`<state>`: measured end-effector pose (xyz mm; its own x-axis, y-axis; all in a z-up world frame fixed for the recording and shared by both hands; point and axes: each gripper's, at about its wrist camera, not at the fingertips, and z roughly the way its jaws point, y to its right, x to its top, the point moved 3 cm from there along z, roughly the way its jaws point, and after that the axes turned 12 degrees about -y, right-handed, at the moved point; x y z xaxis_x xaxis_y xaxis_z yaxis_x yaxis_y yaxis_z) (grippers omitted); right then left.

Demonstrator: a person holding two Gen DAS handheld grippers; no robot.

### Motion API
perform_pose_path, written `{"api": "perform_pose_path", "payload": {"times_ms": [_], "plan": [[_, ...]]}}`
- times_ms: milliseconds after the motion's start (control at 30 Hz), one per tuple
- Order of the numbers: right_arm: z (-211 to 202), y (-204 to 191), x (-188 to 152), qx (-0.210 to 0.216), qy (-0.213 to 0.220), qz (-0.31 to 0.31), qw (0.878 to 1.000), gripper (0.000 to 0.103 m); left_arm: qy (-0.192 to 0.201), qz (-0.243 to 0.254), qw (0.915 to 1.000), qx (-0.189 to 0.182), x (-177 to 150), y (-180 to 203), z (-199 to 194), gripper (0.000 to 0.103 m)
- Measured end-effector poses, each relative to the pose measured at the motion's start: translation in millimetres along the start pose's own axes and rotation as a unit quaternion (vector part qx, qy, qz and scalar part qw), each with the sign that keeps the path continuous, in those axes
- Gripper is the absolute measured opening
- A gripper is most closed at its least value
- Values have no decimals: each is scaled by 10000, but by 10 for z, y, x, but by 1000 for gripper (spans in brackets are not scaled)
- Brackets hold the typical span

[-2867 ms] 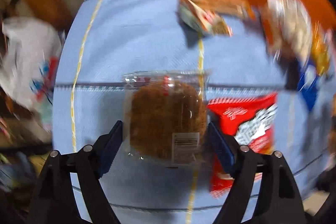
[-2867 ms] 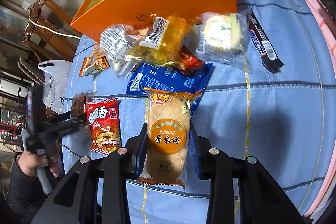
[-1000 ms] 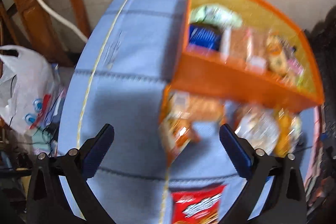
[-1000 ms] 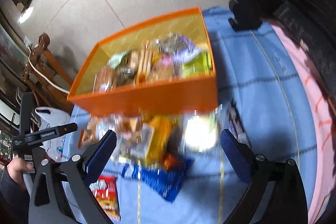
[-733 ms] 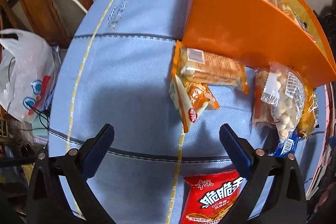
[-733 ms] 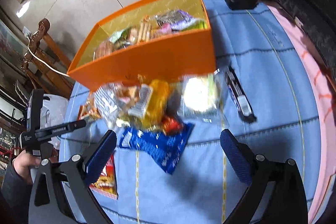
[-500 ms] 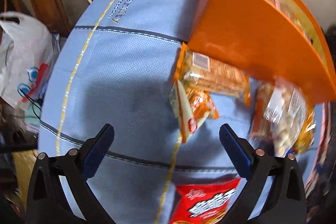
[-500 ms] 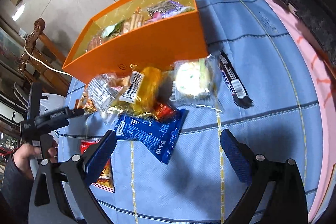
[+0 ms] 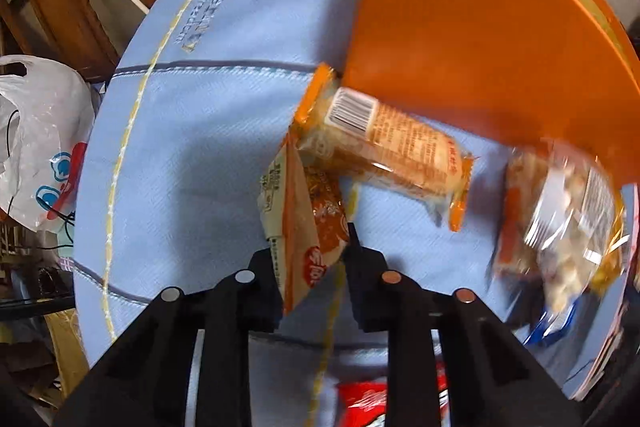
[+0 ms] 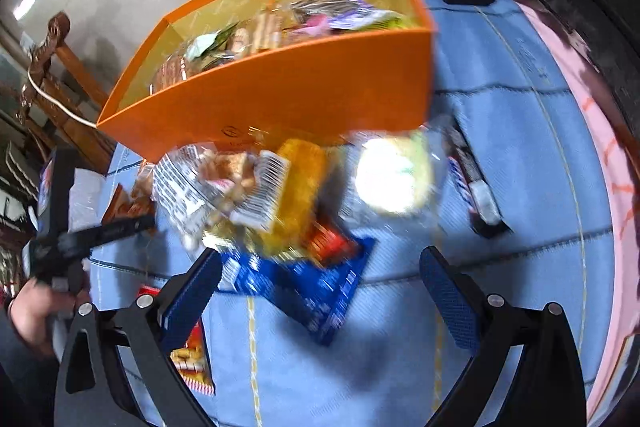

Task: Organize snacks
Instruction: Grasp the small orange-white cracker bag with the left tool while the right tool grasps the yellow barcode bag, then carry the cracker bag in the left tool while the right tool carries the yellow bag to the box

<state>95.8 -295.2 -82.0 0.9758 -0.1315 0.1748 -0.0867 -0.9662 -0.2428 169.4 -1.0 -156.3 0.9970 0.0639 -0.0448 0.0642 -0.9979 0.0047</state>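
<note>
1. Left wrist view: half a second ago the left tongs (image 9: 310, 263) stood wide open above the blue tabletop (image 9: 208, 131); their jaws have just been closing and now pinch the lower end of the small orange-and-cream snack packet (image 9: 300, 223), which stands on edge between them.
2. Just past that packet, toward 1 o'clock, lies an orange-ended cracker pack (image 9: 384, 147) with its barcode up, its far end touching the wall of the orange box (image 9: 460, 39).
3. At 3 o'clock a blurred clear bag of pale round snacks (image 9: 560, 211) lies against the box; a red packet (image 9: 364, 403) shows at 6 o'clock under the tongs' frame.
4. Off the tabletop at 9 o'clock hangs a white plastic bag (image 9: 36, 139).
5. Right wrist view: compared with half a second ago the picture is blurred and the heap sits closer; the right tongs (image 10: 320, 291) stay spread wide with nothing gripped.
6. Between and just beyond their blue pads lies a blue wrapper (image 10: 312, 287); past it at 12 o'clock is a yellow pack (image 10: 296, 195) in the heap, a bright clear-wrapped cake (image 10: 392, 179) at 1 o'clock, and a dark bar (image 10: 476, 187) at 2 o'clock.
7. The orange box behind them holds mixed snacks.
8. At 9 o'clock a hand (image 10: 36, 307) holds the other tongs.
</note>
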Motion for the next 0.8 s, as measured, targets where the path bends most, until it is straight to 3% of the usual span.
{"api": "perform_pose_path", "payload": {"times_ms": [100,167,233,267,333,367,467,567,800], "plan": [[73,-108,192,-193,107,-20,9998,98,23,-12,9999,-123,-57,-75,-16,24],[140,-120,323,68,115,165,9998,85,44,5,9999,-133,-71,-102,-19,24],[295,-97,418,237,-203,356,9989,59,72,55,9999,-86,-78,-104,-19,24],[456,-80,451,238,-549,436,9973,57,87,59,9999,-71,-111,-112,-26,24],[639,-69,454,362,-822,445,9950,57,113,52,9999,-87,-138,-85,-25,24],[672,-64,447,454,-831,402,9947,56,125,64,9998,-111,-206,-25,-45,24],[527,-12,400,544,-658,368,9957,40,83,59,9997,-230,-227,-78,-33,23],[261,95,296,791,-414,348,9954,39,179,3,9992,-363,-337,-178,-128,23],[-36,431,33,1230,-374,701,9892,39,236,-85,9980,-575,-561,-289,-340,23]]}}
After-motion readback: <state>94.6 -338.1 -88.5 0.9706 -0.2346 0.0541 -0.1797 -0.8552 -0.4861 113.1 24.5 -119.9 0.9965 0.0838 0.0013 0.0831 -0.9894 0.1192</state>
